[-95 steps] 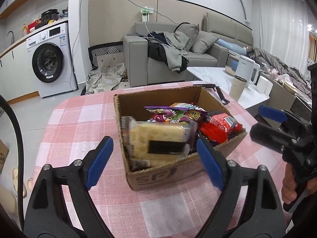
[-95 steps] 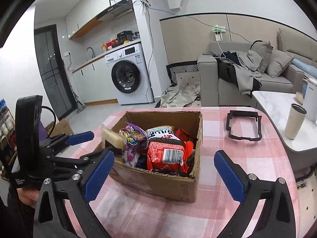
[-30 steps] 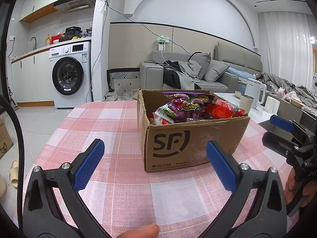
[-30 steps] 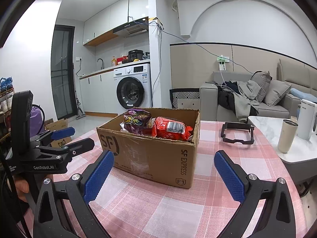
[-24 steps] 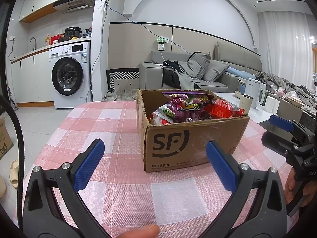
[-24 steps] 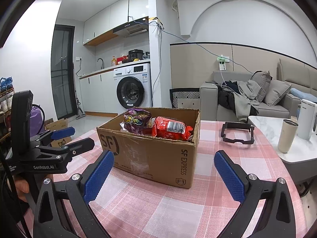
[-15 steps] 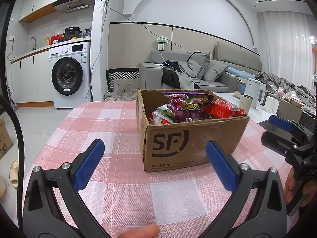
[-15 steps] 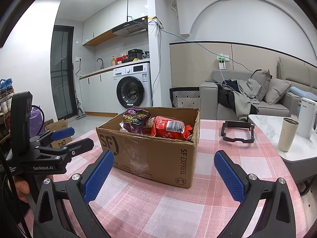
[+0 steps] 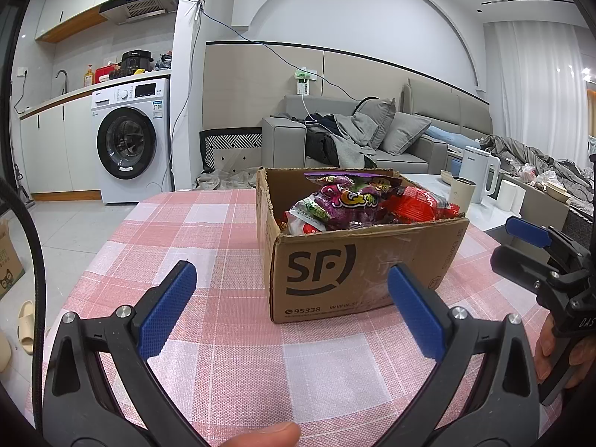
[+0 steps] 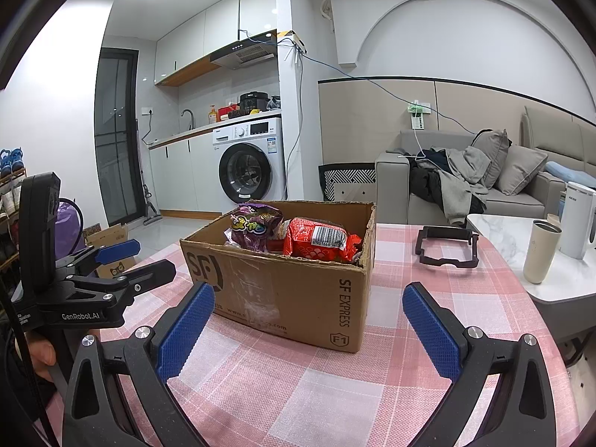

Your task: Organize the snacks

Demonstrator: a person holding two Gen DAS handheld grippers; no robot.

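A cardboard box (image 9: 357, 268) (image 10: 283, 290) stands on the pink checked tablecloth (image 9: 223, 342) (image 10: 335, 391), filled with snack packets. A purple packet (image 9: 346, 201) (image 10: 255, 229) and a red packet (image 9: 419, 205) (image 10: 316, 242) poke above its rim. My left gripper (image 9: 294, 309) is open and empty, low over the cloth just short of the box's front. My right gripper (image 10: 309, 327) is open and empty too, facing a box corner from the other side. Each gripper shows at the edge of the other's view: the right gripper (image 9: 521, 246) and the left gripper (image 10: 134, 257).
A black rectangular frame (image 10: 447, 247) lies on the cloth beyond the box. A side table with a tumbler (image 10: 540, 251) and a white kettle (image 10: 575, 219) stands to the right. A washing machine (image 9: 130, 141) and a sofa (image 9: 372, 141) are behind. A fingertip (image 9: 266, 434) shows at the bottom.
Since 3.2 s ago both grippers have dropped low and drawn back from the box, and a pale packet then propped at the box's near wall is out of sight. Nothing has moved in the last second.
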